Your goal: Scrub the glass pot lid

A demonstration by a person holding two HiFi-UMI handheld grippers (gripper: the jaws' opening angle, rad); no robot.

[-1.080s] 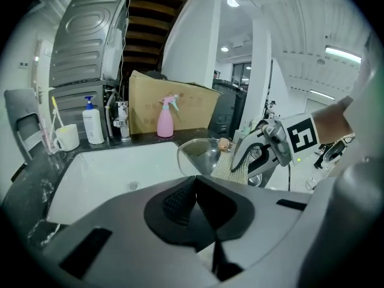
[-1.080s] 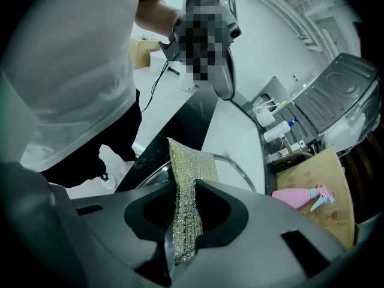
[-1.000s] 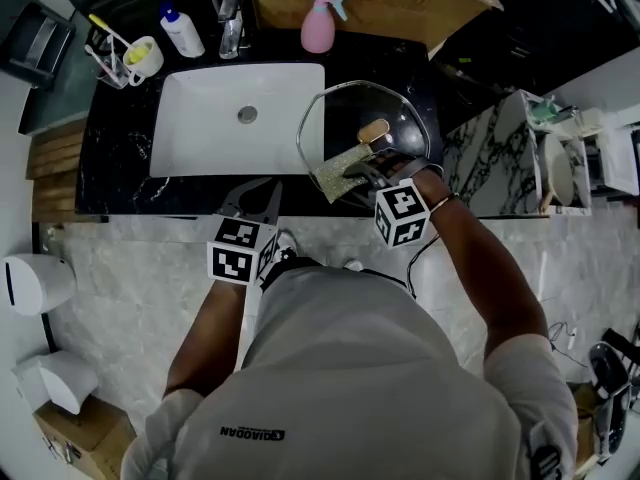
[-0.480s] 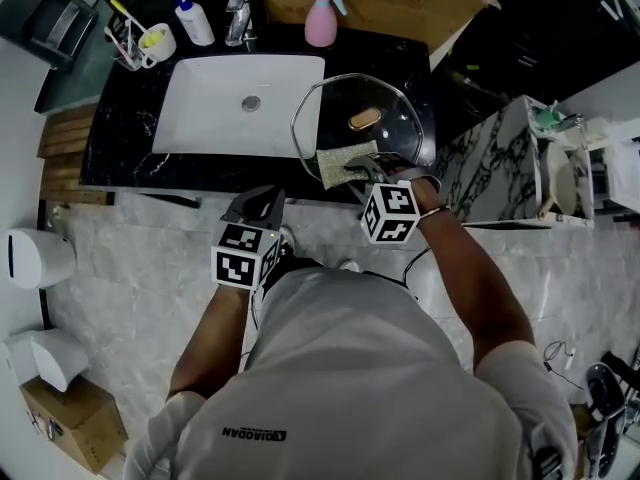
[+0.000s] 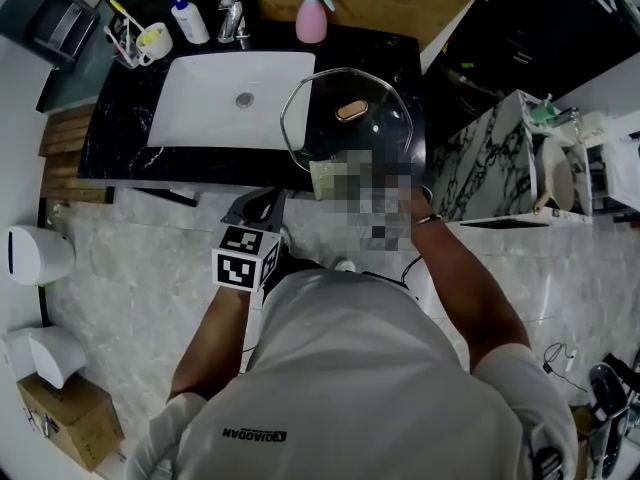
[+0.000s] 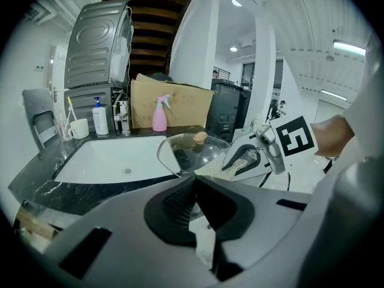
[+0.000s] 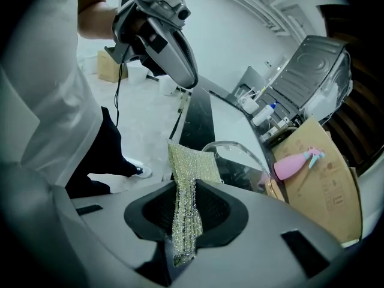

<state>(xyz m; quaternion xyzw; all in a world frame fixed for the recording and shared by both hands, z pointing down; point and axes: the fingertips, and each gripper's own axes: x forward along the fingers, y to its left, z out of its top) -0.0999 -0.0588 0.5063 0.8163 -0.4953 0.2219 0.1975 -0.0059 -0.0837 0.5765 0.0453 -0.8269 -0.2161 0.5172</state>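
Right gripper (image 7: pixel 185 212): jaws clamped on pad (image 7: pixel 191 164), lid (image 7: pixel 243 164) just ahead. Left gripper (image 6: pixel 195 191): jaws closed, empty, lid ahead, well apart.

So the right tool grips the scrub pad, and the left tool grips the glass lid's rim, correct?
No. The left tool grips nothing: the left gripper view shows its jaws shut and empty, short of the glass lid. The right tool does grip the scrub pad.

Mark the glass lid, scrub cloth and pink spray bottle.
glass lid (image 5: pixel 385 118), head view, glass beside the knob.
scrub cloth (image 7: pixel 185 212), right gripper view, its pinched strip.
pink spray bottle (image 5: pixel 311 26), head view, its body.
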